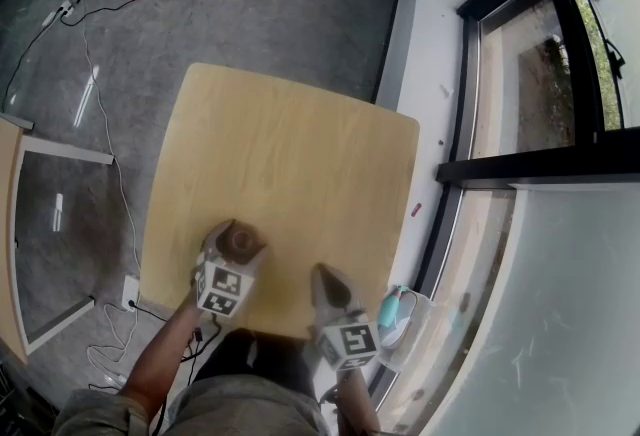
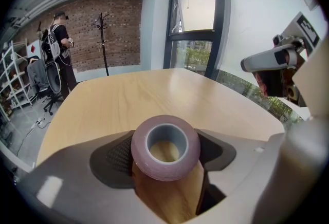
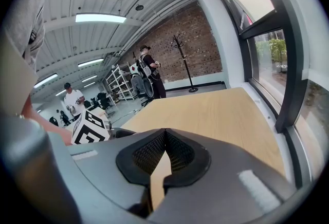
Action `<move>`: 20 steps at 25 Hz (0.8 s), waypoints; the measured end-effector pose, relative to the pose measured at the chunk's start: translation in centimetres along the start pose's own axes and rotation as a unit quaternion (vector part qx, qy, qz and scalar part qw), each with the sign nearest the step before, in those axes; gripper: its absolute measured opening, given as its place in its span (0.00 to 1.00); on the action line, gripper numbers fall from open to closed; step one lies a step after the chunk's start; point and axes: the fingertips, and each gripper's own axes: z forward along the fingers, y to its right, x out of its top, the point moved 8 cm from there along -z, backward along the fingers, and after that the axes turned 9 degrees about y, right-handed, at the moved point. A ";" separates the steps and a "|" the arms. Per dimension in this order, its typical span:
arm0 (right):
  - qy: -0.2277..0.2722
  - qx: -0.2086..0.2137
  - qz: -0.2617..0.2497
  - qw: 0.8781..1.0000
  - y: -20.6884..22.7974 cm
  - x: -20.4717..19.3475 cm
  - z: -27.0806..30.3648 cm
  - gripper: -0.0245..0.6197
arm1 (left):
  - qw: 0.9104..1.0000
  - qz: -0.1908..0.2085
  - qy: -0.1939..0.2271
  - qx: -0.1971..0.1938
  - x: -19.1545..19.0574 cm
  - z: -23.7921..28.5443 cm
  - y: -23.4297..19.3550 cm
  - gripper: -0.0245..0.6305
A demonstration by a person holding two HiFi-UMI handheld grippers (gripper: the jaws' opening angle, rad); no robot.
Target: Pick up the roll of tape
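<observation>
The roll of tape (image 2: 165,147) lies flat on the desk (image 1: 300,144), hole upward, close to the near edge and toward its left corner. The left gripper (image 1: 236,246) has its fingers spread wide around the roll, pads against both sides. The right gripper (image 3: 162,152) hangs over the near edge, fingers together and empty.

The square table top (image 1: 300,144) is pale wood, smooth and matt. On that table top, the dusky-pink roll of tape (image 2: 165,169) looks faintly grainy around a smooth grey plastic core. The left gripper (image 2: 165,141) is matt grey plastic with black cross-hatched pads (image 2: 115,159).
</observation>
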 end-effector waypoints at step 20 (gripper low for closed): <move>0.004 -0.002 -0.002 1.000 0.0 0.2 -0.6 0.06 | 1.000 -0.008 0.017 0.024 0.4 -0.2 -0.3 0.56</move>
